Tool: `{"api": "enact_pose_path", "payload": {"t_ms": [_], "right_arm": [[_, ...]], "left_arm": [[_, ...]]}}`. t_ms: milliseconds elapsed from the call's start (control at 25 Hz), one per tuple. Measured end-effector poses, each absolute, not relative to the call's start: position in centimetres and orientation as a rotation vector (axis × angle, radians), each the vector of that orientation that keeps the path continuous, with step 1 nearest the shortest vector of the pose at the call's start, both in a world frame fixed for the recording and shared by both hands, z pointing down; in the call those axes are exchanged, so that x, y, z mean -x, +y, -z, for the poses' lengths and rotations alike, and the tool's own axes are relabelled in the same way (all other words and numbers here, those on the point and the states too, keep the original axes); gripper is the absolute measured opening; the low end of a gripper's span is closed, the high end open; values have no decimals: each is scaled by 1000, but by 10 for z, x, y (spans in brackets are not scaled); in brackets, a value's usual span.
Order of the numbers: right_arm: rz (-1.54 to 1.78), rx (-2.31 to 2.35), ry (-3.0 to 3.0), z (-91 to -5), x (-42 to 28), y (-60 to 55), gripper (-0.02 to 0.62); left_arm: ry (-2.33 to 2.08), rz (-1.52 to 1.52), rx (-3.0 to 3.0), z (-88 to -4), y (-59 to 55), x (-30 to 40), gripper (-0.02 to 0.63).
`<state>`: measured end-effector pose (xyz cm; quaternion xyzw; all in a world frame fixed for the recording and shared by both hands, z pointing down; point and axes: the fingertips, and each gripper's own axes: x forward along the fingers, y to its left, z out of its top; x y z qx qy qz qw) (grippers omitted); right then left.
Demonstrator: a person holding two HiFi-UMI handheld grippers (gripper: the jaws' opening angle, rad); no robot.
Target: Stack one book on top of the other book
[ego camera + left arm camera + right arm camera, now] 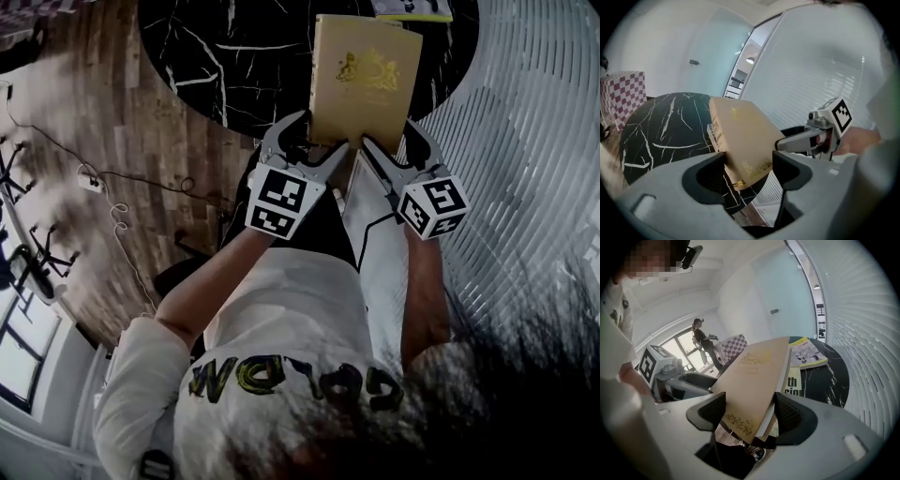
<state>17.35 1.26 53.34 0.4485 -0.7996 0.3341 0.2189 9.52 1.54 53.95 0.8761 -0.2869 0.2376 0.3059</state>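
A tan hardcover book with a gold crest [366,80] is held tilted above the round black marble table [234,56]. My left gripper [314,159] is shut on its near left corner and my right gripper [386,157] on its near right corner. In the left gripper view the book [740,136] sits between the pads of the left gripper [749,166]. In the right gripper view its cover [752,380] fills the gap of the right gripper [750,411]. A yellow book with black print [792,382] lies on the table under it, mostly hidden.
A yellow-edged magazine [807,355] lies farther back on the table [834,380], also seen at the top of the head view as a magazine [412,9]. White slatted blinds [525,141] run along the right. Cables trail on the wooden floor [103,112]. A person stands far off by the window [701,341].
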Motion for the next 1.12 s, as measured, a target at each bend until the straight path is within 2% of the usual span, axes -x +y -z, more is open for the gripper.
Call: {"api": "enact_pose_path", "payload": {"t_ms": [1120], "right_arm": [[-1014,-1117,-2152,-607,-206,-10,322]], "left_arm": [[-731,-686,-2209,-604,8,-130,324]]}}
